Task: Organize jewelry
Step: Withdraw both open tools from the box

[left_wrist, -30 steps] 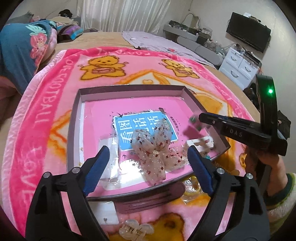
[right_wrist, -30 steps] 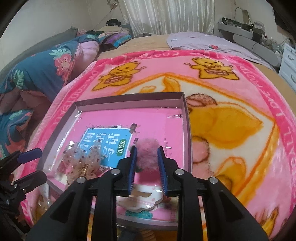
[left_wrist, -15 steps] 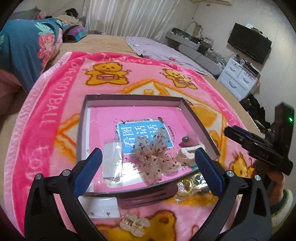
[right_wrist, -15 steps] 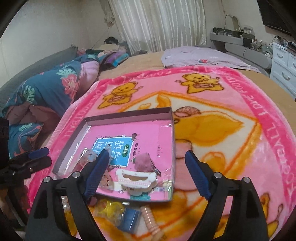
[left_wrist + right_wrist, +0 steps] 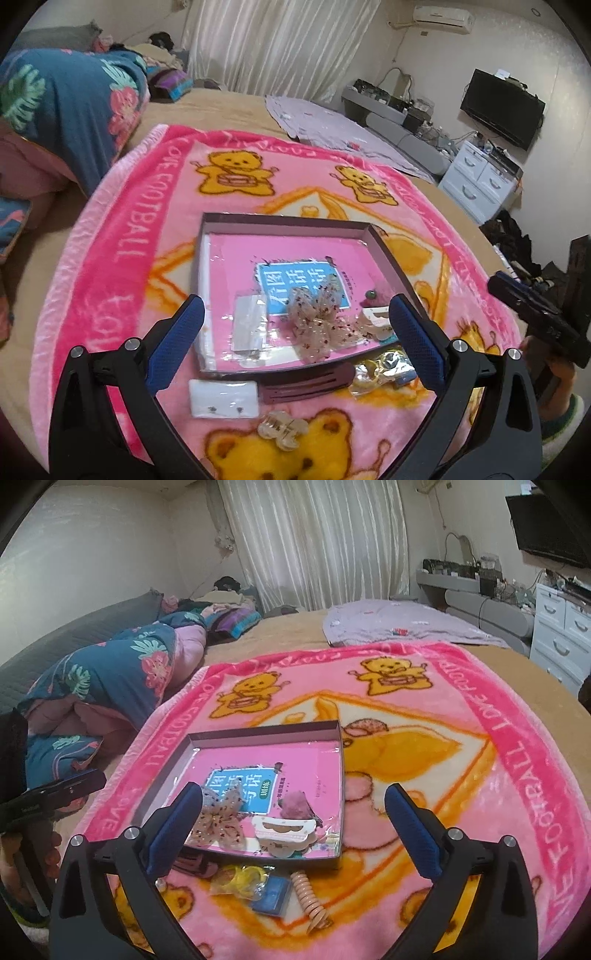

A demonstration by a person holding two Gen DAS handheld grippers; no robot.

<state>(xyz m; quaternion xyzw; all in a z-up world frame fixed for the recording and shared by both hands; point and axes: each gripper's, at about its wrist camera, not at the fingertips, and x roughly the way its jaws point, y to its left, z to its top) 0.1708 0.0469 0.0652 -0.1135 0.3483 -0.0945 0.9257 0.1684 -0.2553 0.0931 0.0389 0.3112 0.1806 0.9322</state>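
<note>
Blanket [image 5: 122, 236] under everything: plush, soft, so loose pieces sink in and I have to dig the fingers down a bit. Readable border text: "FOOTBALL", "LOVE".

Tray [image 5: 288, 221] sits just ahead of both grippers; stiff card, light, would slide if pushed. Blue label [image 5: 291, 284] inside carries Chinese characters I can't read reliably.

Left gripper [image 5: 295, 332] and right gripper [image 5: 291, 816] both spread wide, holding nothing.

Still outside the tray, near edge:
- Dark hair clip [image 5: 306, 384], between left fingers: rigid, take across its narrow width.
- Earring card [image 5: 223, 397], left of it: flat, tricky; pinch an edge.
- Crinkly bag [image 5: 240, 880] of yellow rings: slippery film, grab bunched top.
- Spiral hair tie [image 5: 310, 897]: springy, light, grip mid-coil.
- Clear claw clip [image 5: 282, 428]: brittle, gentle squeeze.
</note>
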